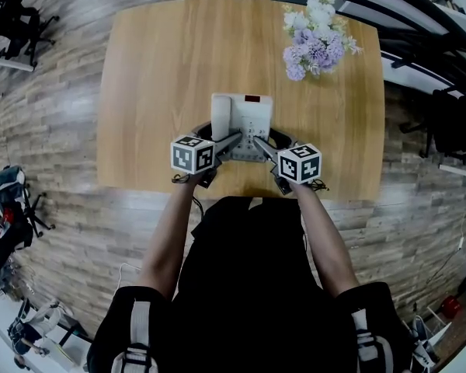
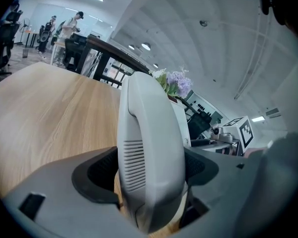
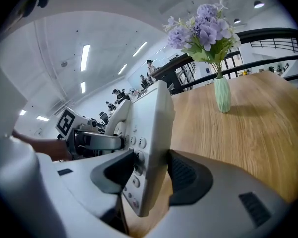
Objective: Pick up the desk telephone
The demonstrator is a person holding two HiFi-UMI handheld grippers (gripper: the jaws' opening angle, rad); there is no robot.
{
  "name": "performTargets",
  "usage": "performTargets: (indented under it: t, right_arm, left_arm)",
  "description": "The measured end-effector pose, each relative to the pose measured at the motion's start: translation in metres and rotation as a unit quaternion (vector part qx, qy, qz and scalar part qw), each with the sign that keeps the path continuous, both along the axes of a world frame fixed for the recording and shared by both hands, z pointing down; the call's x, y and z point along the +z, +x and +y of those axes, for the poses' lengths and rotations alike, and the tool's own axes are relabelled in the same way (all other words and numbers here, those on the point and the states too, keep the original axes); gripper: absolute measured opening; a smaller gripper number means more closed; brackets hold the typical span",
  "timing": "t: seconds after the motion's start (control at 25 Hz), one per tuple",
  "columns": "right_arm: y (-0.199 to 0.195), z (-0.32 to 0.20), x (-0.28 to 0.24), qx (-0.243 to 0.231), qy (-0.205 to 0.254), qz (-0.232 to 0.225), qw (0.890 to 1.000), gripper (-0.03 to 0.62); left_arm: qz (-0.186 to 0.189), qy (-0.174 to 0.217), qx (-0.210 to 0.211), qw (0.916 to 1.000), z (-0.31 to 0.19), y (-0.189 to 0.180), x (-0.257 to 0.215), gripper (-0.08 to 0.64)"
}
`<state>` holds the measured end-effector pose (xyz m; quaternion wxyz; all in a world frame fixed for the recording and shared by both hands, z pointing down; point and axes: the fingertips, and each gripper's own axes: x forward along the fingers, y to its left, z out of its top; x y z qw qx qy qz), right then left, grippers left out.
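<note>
Near the front edge of the wooden table (image 1: 155, 68), we hold the white desk telephone (image 1: 247, 119) from both sides. Our left gripper (image 2: 151, 175) has its dark pads pressed against the handset (image 2: 149, 133) on the telephone's left side. Our right gripper (image 3: 148, 175) is clamped on the right edge of the keypad body, one pad over the number keys and the other behind the casing. A green vase of lilac and white flowers (image 1: 317, 37) stands well apart near the table's far right corner, and we cannot tell whether the telephone's base touches the wood.
</note>
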<state>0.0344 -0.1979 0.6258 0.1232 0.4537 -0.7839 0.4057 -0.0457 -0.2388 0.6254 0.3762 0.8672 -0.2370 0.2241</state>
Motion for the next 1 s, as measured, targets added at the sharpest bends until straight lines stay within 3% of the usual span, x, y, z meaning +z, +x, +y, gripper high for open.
performTargets:
  t: [0.44, 1.0]
  right_arm:
    - [0.008, -0.003, -0.024, 0.001, 0.024, 0.02, 0.999, 0.225]
    - [0.027, -0.018, -0.072, 0.015, 0.083, 0.035, 0.996, 0.224]
  left_arm:
    - [0.013, 0.018, -0.001, 0.9998, -0.004, 0.007, -0.022, 0.391]
    - [0.028, 0.075, 0.013, 0.9968, -0.022, 0.028, -0.071, 0.388]
